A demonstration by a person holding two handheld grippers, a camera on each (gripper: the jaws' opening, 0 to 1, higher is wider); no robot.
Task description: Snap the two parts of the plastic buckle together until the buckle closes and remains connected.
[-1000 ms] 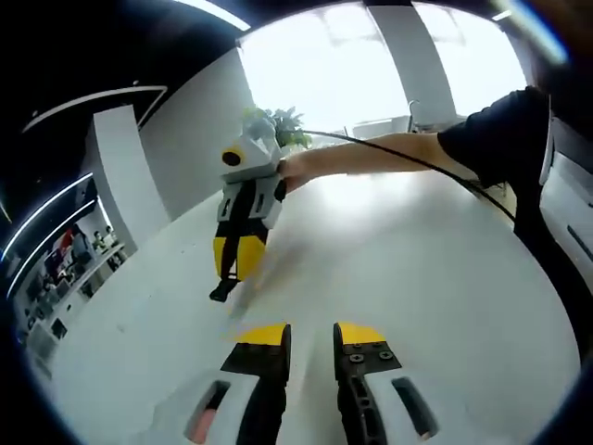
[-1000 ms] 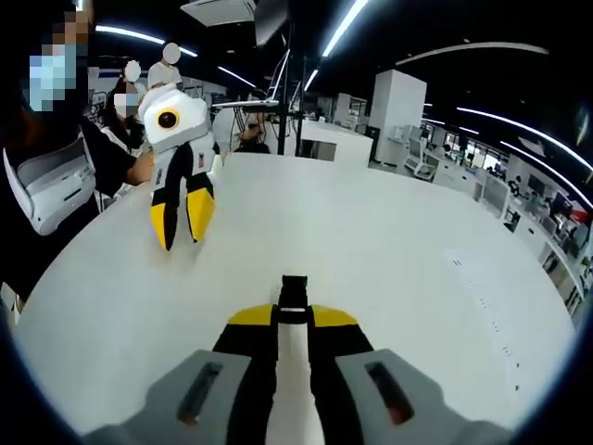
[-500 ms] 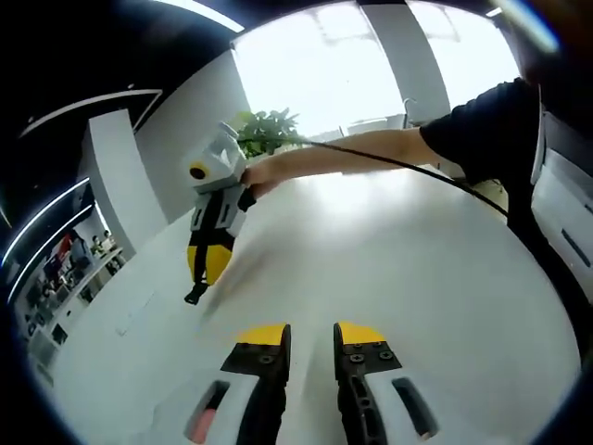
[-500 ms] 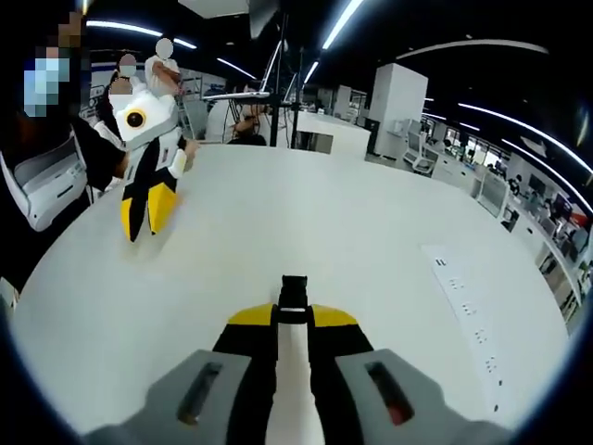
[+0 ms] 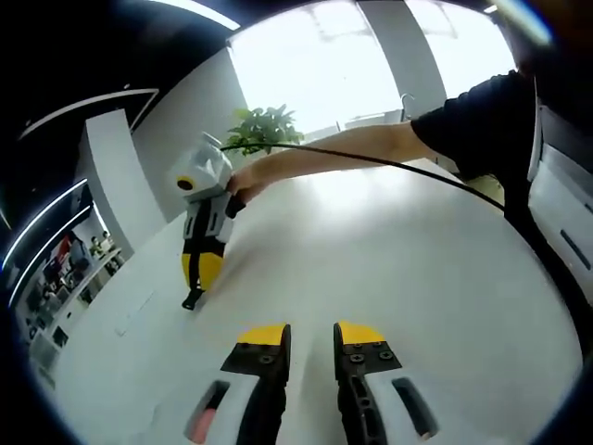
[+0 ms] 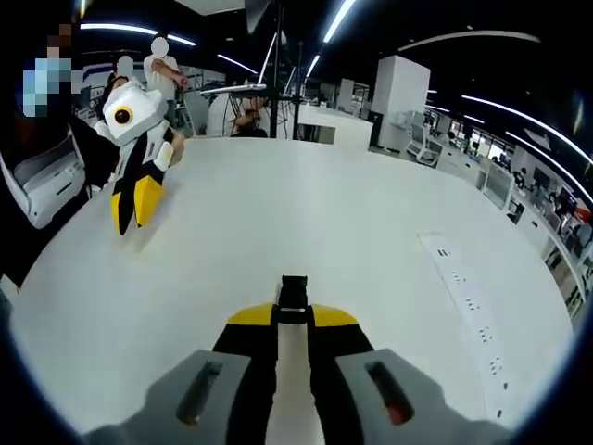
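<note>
While the right gripper (image 6: 293, 320) rises from the bottom centre of the right gripper view, its yellow-tipped black jaws are pressed onto a small black plastic buckle piece (image 6: 294, 298) that pokes out just past the tips. In the left gripper view this same gripper (image 5: 194, 286) hangs in the left middle of the frame, tips pointing down at the wide white round bench (image 5: 398, 269), with the black piece (image 5: 191, 300) at its lowest end, just above or touching the surface; which, I cannot tell.

At the bottom centre of the left gripper view the left gripper (image 5: 311, 341) stands with a narrow gap between its jaws and nothing between them. It also appears in the upper left of the right gripper view (image 6: 132, 206), yellow tips close together and lowered to the bench.

Farther off, a faint printed strip (image 6: 468, 306) lies on the bench at the right of the right gripper view; its marks are too small to read. A green potted plant (image 5: 264, 125) stands beyond the bench at the top of the left gripper view.
</note>
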